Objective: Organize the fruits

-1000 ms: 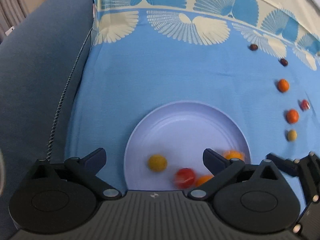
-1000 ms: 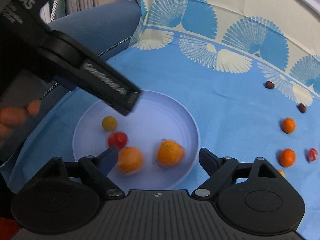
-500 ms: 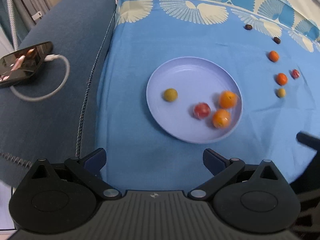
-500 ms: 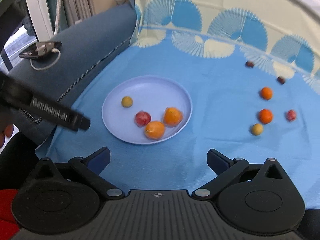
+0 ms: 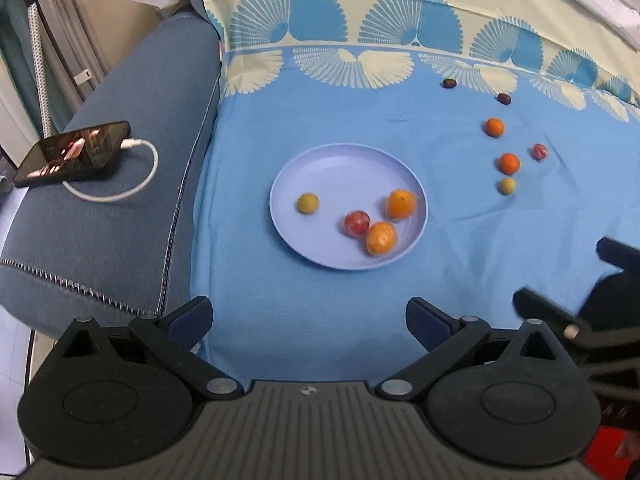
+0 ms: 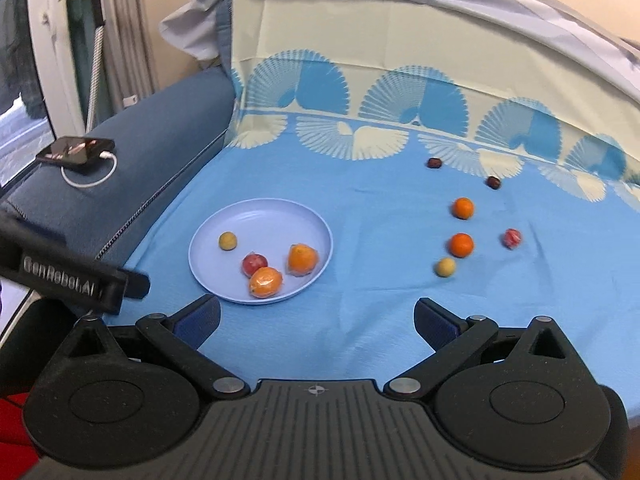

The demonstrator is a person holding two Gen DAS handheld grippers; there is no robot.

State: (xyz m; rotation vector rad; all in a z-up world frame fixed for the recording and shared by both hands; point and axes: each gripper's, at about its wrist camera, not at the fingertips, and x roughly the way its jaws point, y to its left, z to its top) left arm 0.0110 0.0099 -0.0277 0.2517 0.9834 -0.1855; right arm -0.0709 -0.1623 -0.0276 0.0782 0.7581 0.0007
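Observation:
A lilac plate (image 5: 344, 160) (image 6: 256, 212) lies on the blue cloth. It holds a small yellow fruit (image 5: 307, 203) (image 6: 227, 240), a red fruit (image 5: 356, 223) (image 6: 254, 264) and two oranges (image 5: 401, 204) (image 5: 381, 237) (image 6: 303, 258) (image 6: 265, 281). To its right on the cloth lie two oranges (image 5: 495, 127) (image 6: 461, 244), a yellow fruit (image 5: 507, 186) (image 6: 445, 267), a red fruit (image 5: 539, 151) (image 6: 512, 237) and two dark fruits (image 5: 449, 83) (image 6: 493, 182). My left gripper (image 5: 308, 316) and my right gripper (image 6: 316, 320) are open and empty, held back from the plate above the cloth's near edge.
A blue sofa arm (image 5: 120, 184) lies to the left, with a phone (image 5: 74, 152) (image 6: 76, 150) and its white cable on it. The other gripper's body shows at the right edge of the left wrist view (image 5: 600, 312) and at the left edge of the right wrist view (image 6: 72, 280).
Both grippers have pulled back and up from the plate, so plate and fruit look smaller and farther. The fruits on the plate have settled. Both stay open and empty.

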